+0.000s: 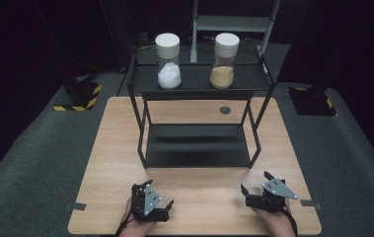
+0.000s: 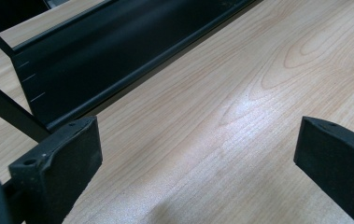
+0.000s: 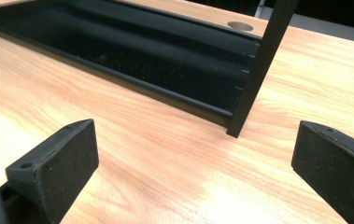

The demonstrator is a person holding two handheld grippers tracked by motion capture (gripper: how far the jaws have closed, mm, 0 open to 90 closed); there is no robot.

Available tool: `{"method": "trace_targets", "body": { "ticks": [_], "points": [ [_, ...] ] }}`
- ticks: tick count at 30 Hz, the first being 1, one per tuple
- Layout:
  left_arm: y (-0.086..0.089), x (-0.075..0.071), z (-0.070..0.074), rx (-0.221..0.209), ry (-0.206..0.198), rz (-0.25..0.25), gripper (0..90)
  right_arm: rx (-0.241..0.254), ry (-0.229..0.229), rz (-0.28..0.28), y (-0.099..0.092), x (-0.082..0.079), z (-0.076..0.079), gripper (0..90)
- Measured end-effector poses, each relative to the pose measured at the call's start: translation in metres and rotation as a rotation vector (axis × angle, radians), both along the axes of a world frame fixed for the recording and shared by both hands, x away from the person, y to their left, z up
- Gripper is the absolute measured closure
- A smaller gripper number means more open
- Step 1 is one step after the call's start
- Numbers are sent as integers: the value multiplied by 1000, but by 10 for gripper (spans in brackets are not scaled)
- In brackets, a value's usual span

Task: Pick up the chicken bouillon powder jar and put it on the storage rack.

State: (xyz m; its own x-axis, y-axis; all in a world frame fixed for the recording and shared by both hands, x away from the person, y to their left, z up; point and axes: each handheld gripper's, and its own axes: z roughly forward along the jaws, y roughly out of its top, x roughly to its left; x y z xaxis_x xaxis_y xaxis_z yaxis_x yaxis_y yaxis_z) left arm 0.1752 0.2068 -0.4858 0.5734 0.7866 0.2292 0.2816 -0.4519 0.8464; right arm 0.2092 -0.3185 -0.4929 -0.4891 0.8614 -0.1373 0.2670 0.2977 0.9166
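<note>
Nearest the person, the left gripper [image 1: 162, 207] and the right gripper [image 1: 254, 185] are resting low over the front of the wooden worktop [image 1: 115, 148], each held in a hand at the bottom edge of the high view, well apart from one another. Both sets of jaws are standing wide apart with nothing between them, which the two gripper views are showing most plainly: bare wood grain is lying between the black pads of the left gripper [image 2: 198, 149] and of the right gripper [image 3: 195, 154]. Those close views are also bringing out the lower shelf [image 2: 118, 51] of the black rack [image 1: 197, 81] and one upright leg [image 3: 258, 70] standing on the wood just beyond the right jaws. Farther back, the high view is taking in what the gripper cameras are missing: on the rack's top shelf a jar of white powder [image 1: 168, 61] and a jar of tan grains [image 1: 224, 60] are standing upright, side by side but apart, each capped with a white lid.
</note>
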Motion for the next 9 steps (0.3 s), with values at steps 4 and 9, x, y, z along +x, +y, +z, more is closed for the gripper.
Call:
{"method": "trace_targets", "body": {
  "ticks": [4,9],
  "points": [
    [-1,0,0,3,-1,1,13,-46,4,16,4,0,3,0],
    [-1,-1,0,5,-5,3,13,-128,25,39,15,2,9,0]
  ]
}}
